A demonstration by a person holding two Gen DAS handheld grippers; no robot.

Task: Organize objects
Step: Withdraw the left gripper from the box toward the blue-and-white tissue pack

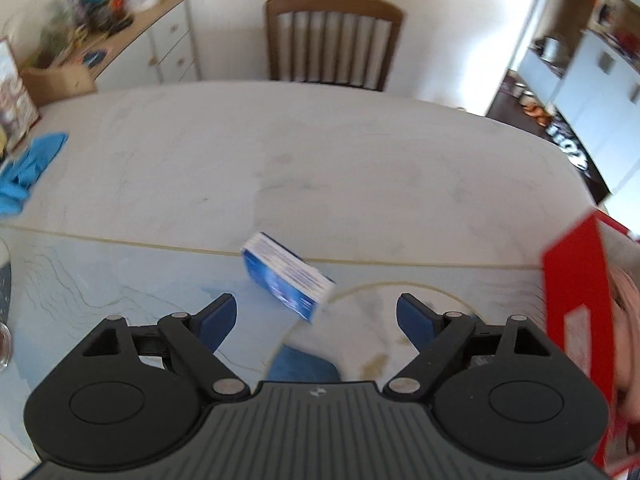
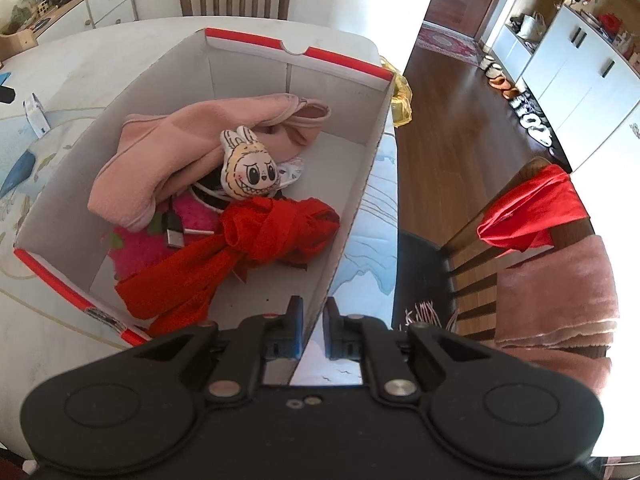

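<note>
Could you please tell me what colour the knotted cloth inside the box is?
Red; the knotted cloth shows best in the right wrist view.

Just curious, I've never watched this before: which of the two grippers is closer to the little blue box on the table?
Left. The left gripper hangs open just short of the blue box. The right gripper is shut on the red-rimmed box's wall, off to the side.
</note>
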